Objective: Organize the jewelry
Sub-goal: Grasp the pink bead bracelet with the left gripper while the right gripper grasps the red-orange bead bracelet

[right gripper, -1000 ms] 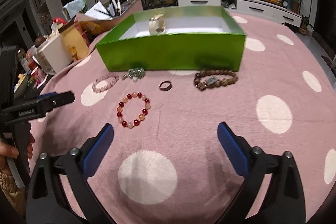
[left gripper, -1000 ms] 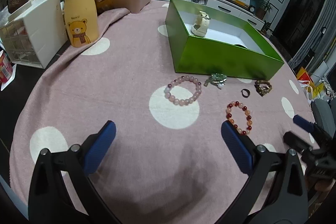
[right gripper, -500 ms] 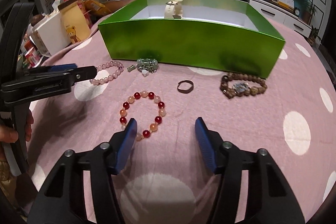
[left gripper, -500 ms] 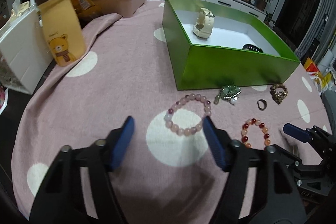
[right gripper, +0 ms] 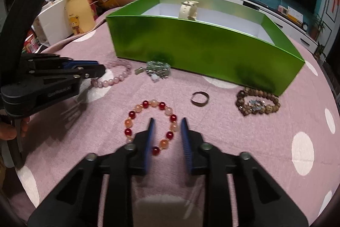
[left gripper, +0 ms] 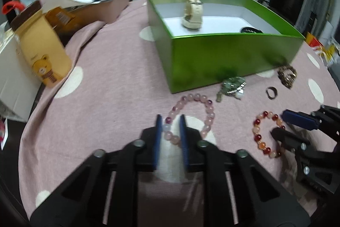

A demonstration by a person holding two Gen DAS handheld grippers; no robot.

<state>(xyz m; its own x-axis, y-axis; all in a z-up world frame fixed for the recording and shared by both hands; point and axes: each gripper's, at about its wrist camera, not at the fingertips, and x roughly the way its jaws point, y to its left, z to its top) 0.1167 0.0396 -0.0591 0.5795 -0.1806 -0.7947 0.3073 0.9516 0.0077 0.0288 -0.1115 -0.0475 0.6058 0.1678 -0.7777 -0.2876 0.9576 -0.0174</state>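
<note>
A pink bead bracelet (left gripper: pixel 207 107) lies on the dotted pink cloth; my left gripper (left gripper: pixel 171 119) has narrowed around its near-left beads, the jaws still a bead's width apart. A red and orange bead bracelet (right gripper: pixel 136 115) lies before my right gripper (right gripper: pixel 166 123), whose narrowed jaws straddle its near-right beads. A green box (left gripper: pixel 223 56) holds a cream watch (left gripper: pixel 192 14) and a dark band (left gripper: pixel 251 30). A green charm piece (right gripper: pixel 156 68), a dark ring (right gripper: pixel 199 98) and a brown bead bracelet (right gripper: pixel 258 104) lie by the box.
A yellow bear carton (left gripper: pixel 40 50), a white drawer unit (left gripper: pixel 10 69) and a tray of pens and papers (left gripper: pixel 99 3) stand at the left back. The table edge drops off near left and right.
Both grippers moved forward and down to the bracelets and their jaws closed from wide open to a narrow gap around the beads.
</note>
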